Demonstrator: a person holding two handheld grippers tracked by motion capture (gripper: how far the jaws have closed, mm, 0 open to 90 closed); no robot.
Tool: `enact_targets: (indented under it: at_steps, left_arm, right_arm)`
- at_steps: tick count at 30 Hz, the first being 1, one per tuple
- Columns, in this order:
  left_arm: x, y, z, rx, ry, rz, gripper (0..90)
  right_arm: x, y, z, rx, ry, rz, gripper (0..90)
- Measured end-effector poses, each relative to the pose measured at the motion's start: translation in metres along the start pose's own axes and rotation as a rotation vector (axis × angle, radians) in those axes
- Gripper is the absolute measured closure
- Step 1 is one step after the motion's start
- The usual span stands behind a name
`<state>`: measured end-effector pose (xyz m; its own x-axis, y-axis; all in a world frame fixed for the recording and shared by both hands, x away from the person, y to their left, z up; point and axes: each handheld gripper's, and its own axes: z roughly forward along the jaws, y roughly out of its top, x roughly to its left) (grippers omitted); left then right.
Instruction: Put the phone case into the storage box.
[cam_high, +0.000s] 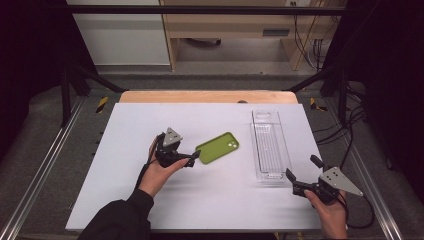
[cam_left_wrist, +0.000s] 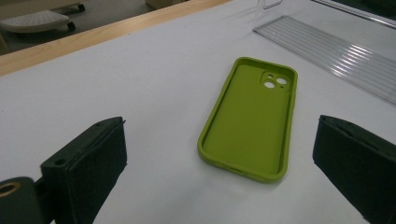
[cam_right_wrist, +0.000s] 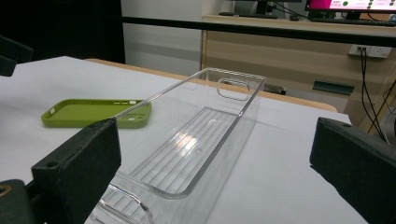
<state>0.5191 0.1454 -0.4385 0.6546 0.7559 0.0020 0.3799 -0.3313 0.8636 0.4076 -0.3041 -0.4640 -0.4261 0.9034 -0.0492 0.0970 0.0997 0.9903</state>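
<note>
clear tray (cam_left_wrist: 336, 51): far end cut off, left gripper view | near end (cam_right_wrist: 121, 205) cut off, right gripper view

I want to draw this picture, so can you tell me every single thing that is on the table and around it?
phone case: one, green, lying open side up near the middle of the table, just in front of the left gripper.
tray: one, clear plastic, long with a ribbed floor, right of the phone case and apart from it.
table: one, white top with a wooden strip at the far edge.
left gripper: one, black, jaws open, pointing at the phone case, not touching it.
right gripper: one, black, jaws open, at the near end of the tray.
hands: two, one holding each gripper; a dark sleeve on the left arm.
</note>
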Motion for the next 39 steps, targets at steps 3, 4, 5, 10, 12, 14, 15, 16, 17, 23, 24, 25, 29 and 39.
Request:
enact_targets:
  at_steps: [3,4,5,10,12,14,15,16,17,23,24,25,29,39]
  left_arm:
    - [-0.002,0.008,0.007,0.012,-0.014,0.002,2.5]
    - [-0.002,0.010,0.009,0.015,-0.013,0.006,2.5]
    - [-0.002,0.010,0.009,0.015,-0.013,0.006,2.5]
    - [-0.007,0.016,0.025,0.042,-0.019,0.016,2.6]
    - [-0.007,0.016,0.028,0.049,-0.020,0.024,2.7]
    - [-0.008,0.018,0.036,0.064,-0.023,0.023,2.8]
    - [-0.008,0.018,0.036,0.064,-0.023,0.023,2.9]
    - [-0.009,0.018,0.038,0.068,-0.024,0.025,2.9]
    - [-0.010,0.020,0.042,0.068,-0.024,0.028,2.9]
    - [-0.012,0.023,0.049,0.083,-0.019,0.044,3.2]
    - [-0.012,0.024,0.051,0.085,-0.021,0.040,3.4]
    - [-0.012,0.024,0.051,0.085,-0.021,0.040,3.5]
    - [-0.015,0.026,0.055,0.095,-0.024,0.047,6.1]
    - [-0.023,0.026,0.063,0.113,-0.051,0.082,30.7]
  right_arm:
    - [0.000,0.000,0.001,0.002,-0.001,-0.003,2.5]
    - [0.000,0.000,0.001,0.003,-0.004,-0.004,2.5]
    - [0.000,0.000,0.001,0.003,-0.009,-0.004,2.6]
    - [0.000,-0.001,0.001,0.005,-0.006,0.002,2.5]
    - [0.000,0.000,0.001,0.001,-0.006,-0.002,2.6]
    - [-0.001,-0.001,0.001,0.006,-0.011,0.001,2.7]
    - [-0.001,-0.001,0.000,0.011,-0.016,0.002,2.7]
    - [-0.001,-0.001,0.000,0.011,-0.018,0.005,2.6]
    - [-0.002,-0.001,0.000,0.010,-0.017,0.011,2.6]
    - [-0.002,-0.001,0.001,0.009,-0.013,0.010,2.6]
    - [-0.001,-0.001,0.001,0.010,-0.013,0.009,2.6]
    - [-0.001,-0.001,0.001,0.010,-0.013,0.009,2.6]
    - [-0.001,-0.001,0.001,0.010,-0.011,0.010,2.6]
    - [-0.002,-0.001,0.001,0.011,0.005,0.016,2.4]
